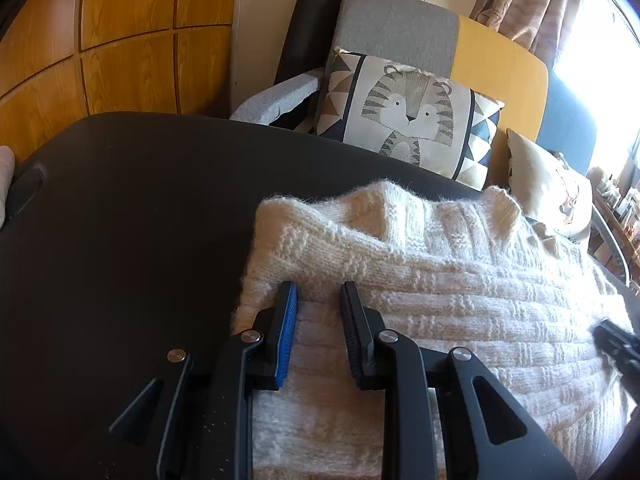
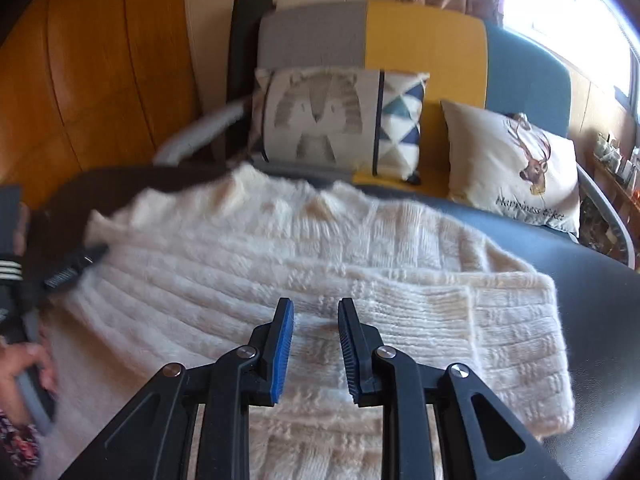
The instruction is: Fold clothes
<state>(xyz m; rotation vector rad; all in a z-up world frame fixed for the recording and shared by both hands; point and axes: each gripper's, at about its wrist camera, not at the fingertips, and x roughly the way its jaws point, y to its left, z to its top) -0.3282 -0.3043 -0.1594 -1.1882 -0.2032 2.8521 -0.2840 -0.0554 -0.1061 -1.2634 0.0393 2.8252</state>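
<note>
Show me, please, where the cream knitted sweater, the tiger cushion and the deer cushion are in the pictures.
cream knitted sweater point(image 2: 248, 264): right wrist view, middle of its knitted body.
tiger cushion point(image 1: 408, 114): left wrist view, on the printed tiger's face.
deer cushion point(image 2: 516, 168): right wrist view, on the cushion's front, beside the deer print.

tiger cushion point(image 1: 408, 116) | deer cushion point(image 2: 516, 168) | sofa point(image 2: 424, 40) | curtain point(image 1: 528, 4)

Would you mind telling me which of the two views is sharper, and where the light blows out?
Left wrist view: sharp on the sweater and tiger cushion; window washed out white at right. Right wrist view: motion-smeared overall, that cushion soft, window likewise blown out top right.
</note>
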